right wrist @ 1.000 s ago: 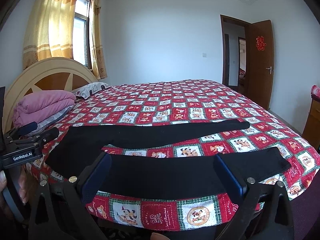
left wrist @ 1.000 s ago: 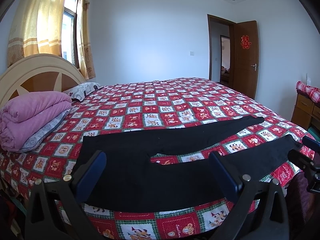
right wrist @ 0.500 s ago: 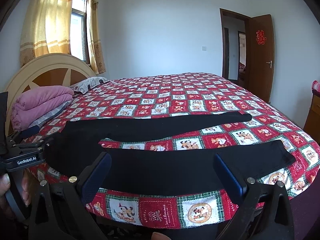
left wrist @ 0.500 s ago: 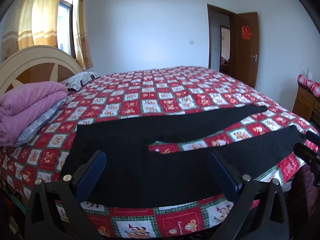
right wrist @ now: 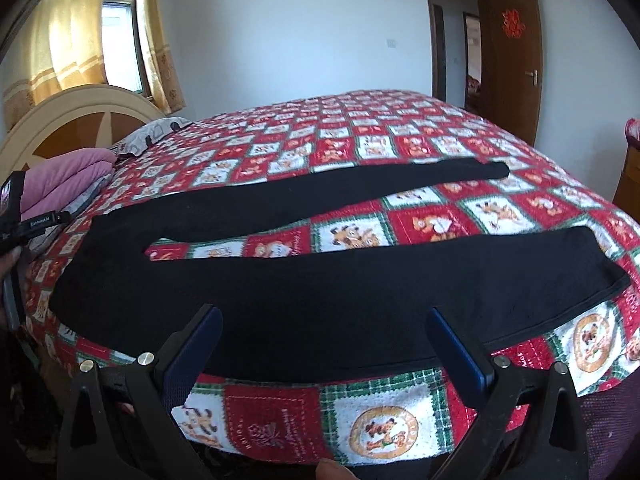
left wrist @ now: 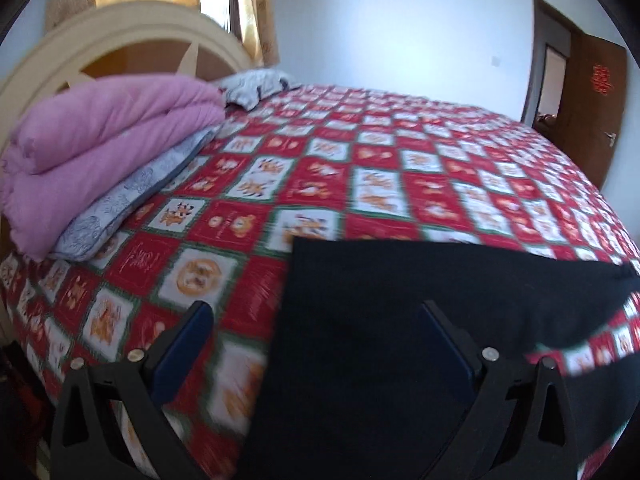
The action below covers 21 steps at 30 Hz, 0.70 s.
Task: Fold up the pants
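Black pants (right wrist: 320, 280) lie flat on the bed, waist to the left, two legs spread apart toward the right. In the left wrist view the waist end (left wrist: 400, 320) fills the lower right, blurred. My left gripper (left wrist: 316, 344) is open and empty, low over the waist edge near the bed's front; its body also shows at the left edge of the right wrist view (right wrist: 24, 224). My right gripper (right wrist: 324, 344) is open and empty, just above the near leg's front edge.
A red patchwork bedspread (right wrist: 360, 148) covers the bed. A folded pink quilt (left wrist: 100, 140) on a grey pillow (left wrist: 128, 204) lies by the headboard (left wrist: 120, 44). A brown door (right wrist: 516, 52) stands open at the far right. A wooden cabinet (right wrist: 630, 176) is at the right edge.
My left gripper has swung left and moved in low toward the waist end; its view is blurred from motion. My right gripper has moved closer to the near leg.
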Tool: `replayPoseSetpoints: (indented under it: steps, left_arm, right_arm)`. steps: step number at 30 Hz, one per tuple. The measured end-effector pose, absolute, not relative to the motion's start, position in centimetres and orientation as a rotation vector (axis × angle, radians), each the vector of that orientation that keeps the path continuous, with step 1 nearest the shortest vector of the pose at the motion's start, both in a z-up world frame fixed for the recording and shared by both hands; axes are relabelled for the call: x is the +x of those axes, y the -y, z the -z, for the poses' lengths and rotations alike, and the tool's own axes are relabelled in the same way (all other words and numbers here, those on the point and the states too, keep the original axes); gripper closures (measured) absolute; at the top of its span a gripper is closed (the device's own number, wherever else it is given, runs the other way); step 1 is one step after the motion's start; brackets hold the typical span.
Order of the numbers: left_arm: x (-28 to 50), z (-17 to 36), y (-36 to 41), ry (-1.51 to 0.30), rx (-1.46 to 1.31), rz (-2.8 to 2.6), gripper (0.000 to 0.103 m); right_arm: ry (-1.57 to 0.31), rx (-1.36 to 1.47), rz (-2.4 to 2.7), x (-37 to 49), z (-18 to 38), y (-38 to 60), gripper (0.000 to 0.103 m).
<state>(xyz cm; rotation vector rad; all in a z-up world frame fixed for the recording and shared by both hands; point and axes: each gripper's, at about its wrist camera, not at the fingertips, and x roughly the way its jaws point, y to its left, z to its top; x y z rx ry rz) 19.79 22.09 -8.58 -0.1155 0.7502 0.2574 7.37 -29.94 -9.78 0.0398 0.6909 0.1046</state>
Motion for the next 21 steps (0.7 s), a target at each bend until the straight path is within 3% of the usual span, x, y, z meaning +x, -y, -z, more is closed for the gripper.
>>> replayPoseSetpoints:
  steps: [7, 12, 17, 18, 19, 21]
  left_arm:
    - [26.9, 12.6, -26.2, -0.899, -0.222, -0.191, 0.039]
    - [30.0, 14.9, -25.5, -0.976, -0.221, -0.152, 0.041]
    - [30.5, 15.8, -24.9, -0.951, -0.222, -0.093, 0.056]
    - [30.5, 15.9, -25.1, -0.944, -0.231, -0.087, 0.057]
    - [30.3, 16.0, -25.4, -0.926, -0.259, -0.079, 0.058]
    - [30.0, 16.1, -26.1, -0.904, -0.302, -0.059, 0.067]
  right_arm:
    - [-0.759, 0.082, -0.077, 10.1, 11.7, 32.2, 0.001]
    - [-0.762, 0.035, -0.067, 11.8, 11.1, 33.7, 0.001]
    - [-0.712, 0.016, -0.047, 14.7, 9.0, 36.9, 0.003]
    - [-0.7, 0.004, -0.034, 15.4, 8.6, 37.6, 0.01]
    - [-0.693, -0.006, -0.02, 16.4, 8.2, 38.4, 0.024]
    - [-0.711, -0.002, 0.001, 19.1, 7.5, 40.4, 0.039]
